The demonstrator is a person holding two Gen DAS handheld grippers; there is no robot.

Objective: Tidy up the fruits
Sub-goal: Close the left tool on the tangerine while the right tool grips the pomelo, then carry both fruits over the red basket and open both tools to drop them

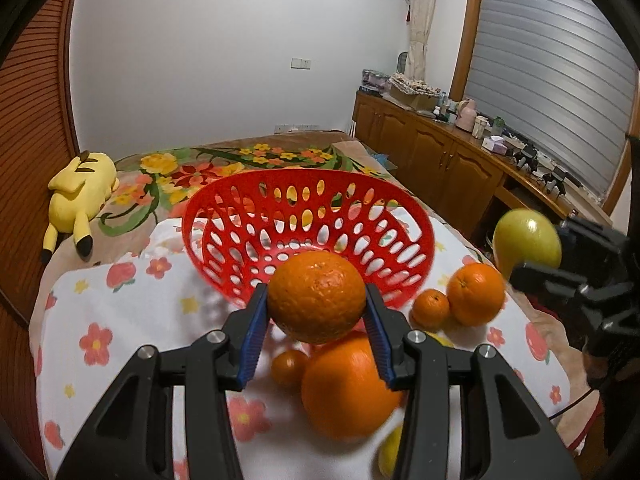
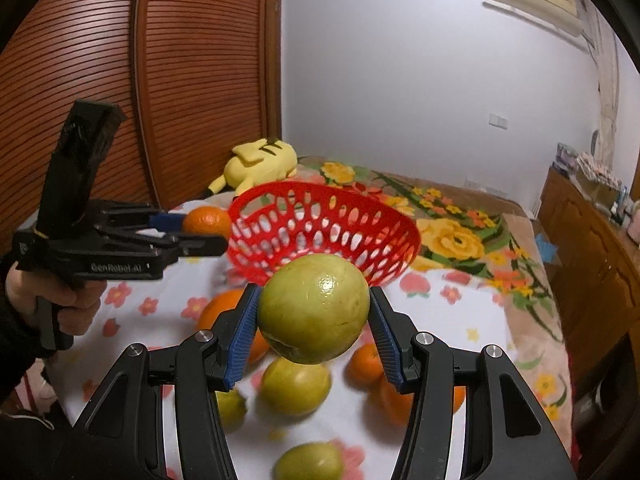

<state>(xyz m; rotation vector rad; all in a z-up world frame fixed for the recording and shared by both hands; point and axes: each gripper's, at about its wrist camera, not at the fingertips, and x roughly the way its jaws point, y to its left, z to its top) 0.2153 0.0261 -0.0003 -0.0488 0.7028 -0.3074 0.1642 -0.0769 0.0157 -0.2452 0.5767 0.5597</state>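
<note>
Each wrist camera looks forward and downward along its own gripper's fingers, close above the floral bedsheet (image 1: 132, 320). Both face the red basket (image 1: 308, 224) at twelve o'clock and share it; the left view shows the right gripper (image 1: 532, 272) at three o'clock, the right view the left gripper (image 2: 180, 232) at nine.

Open red basket (image 1: 308, 236) mouth ahead (loose fruit (image 1: 344, 388) crowding the cloth below)

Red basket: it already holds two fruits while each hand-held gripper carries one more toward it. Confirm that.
Not quite. The red basket is empty, as the left wrist view shows. The rest stands: the left hand-held gripper carries an orange and the right hand-held gripper a green fruit.
</note>
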